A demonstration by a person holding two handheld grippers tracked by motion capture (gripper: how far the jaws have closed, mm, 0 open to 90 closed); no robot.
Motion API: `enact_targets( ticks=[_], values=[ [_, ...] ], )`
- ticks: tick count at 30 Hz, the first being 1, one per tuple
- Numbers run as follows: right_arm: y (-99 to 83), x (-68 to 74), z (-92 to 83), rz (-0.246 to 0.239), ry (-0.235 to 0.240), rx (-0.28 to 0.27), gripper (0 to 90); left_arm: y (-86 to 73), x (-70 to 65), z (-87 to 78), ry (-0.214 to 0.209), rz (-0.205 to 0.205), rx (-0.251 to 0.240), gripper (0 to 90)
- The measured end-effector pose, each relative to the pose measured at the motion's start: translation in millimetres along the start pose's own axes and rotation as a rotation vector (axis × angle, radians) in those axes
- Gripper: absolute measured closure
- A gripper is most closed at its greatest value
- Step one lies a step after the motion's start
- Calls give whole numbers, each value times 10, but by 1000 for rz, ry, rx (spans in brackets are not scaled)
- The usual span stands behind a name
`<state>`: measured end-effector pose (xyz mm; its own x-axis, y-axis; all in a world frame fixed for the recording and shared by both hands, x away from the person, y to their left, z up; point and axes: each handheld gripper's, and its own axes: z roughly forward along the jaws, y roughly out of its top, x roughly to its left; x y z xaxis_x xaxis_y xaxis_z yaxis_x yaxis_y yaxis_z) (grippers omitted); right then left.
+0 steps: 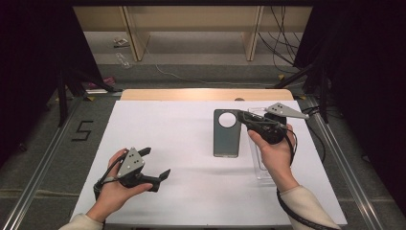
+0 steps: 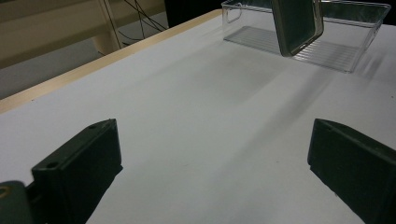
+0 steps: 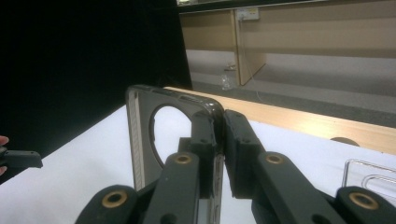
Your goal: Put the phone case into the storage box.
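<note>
A grey phone case (image 1: 226,132) with a round camera hole is clamped by its right edge, near the top, in my right gripper (image 1: 239,115). The right gripper view has the jaws pressed on that rim (image 3: 219,126), the case (image 3: 144,121) standing to their left. From the left gripper view the case (image 2: 296,23) hangs tilted in front of a clear plastic tray (image 2: 355,51). My left gripper (image 1: 155,163) rests at the near left of the white table, jaws wide apart (image 2: 210,172) with bare tabletop between them.
The clear tray (image 1: 261,167) lies on the white tabletop (image 1: 182,191) under my right hand. A wooden strip (image 1: 206,94) runs along the table's far edge. Beyond it are floor cables (image 1: 282,43) and wooden furniture legs; a "5" (image 1: 82,130) marks the floor at left.
</note>
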<state>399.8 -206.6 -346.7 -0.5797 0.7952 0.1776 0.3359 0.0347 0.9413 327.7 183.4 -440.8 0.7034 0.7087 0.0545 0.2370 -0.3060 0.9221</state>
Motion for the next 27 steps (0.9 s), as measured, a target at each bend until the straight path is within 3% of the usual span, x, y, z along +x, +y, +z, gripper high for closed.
enact_targets(
  ticks=[27],
  values=[
    [33, -112, -42, 5, -25, -3, 833, -6, 0, 9, -3, -4, 2, 27]
  ],
)
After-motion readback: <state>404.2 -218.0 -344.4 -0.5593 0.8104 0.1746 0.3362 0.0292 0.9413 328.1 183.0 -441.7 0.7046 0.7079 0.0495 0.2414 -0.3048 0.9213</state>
